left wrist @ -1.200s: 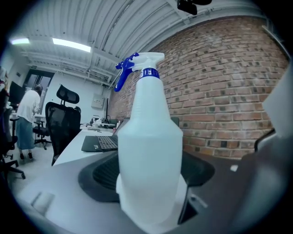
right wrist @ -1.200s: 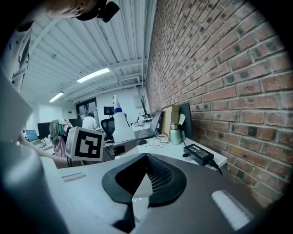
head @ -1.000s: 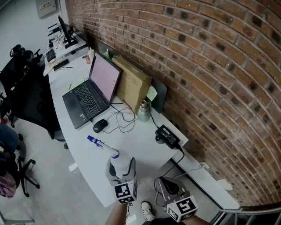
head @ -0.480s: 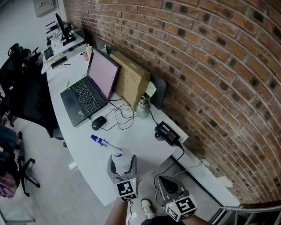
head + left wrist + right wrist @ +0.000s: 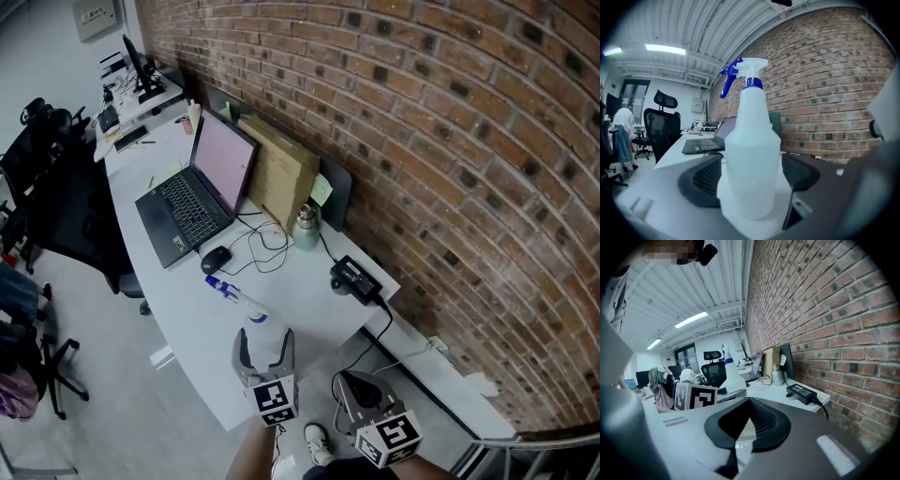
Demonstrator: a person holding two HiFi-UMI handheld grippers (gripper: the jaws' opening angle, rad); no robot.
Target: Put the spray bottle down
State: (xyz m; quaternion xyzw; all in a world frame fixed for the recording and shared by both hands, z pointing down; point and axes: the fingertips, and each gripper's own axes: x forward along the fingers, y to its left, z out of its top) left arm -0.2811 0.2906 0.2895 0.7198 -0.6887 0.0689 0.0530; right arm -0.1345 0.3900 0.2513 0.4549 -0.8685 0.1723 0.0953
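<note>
A white spray bottle point(image 5: 263, 336) with a blue nozzle stands upright between the jaws of my left gripper point(image 5: 263, 354), which is shut on its lower body. It hangs over the near end of the white table point(image 5: 309, 305), nozzle pointing toward the laptop. In the left gripper view the spray bottle point(image 5: 751, 140) fills the middle, with a black pad point(image 5: 701, 180) pressed against each side. My right gripper point(image 5: 362, 396) is lower right, off the table's near corner. Its black pads point(image 5: 761, 420) meet with nothing between them.
An open laptop point(image 5: 192, 192), a black mouse point(image 5: 216, 260) with loose cables, a metal flask point(image 5: 306, 228), a cardboard box point(image 5: 281, 173) and a black power adapter point(image 5: 356, 278) sit on the table by the brick wall. A black office chair point(image 5: 66, 206) stands left.
My left gripper has carried the spray bottle a little farther in over the table, toward the mouse. The right gripper has stayed where it was.
</note>
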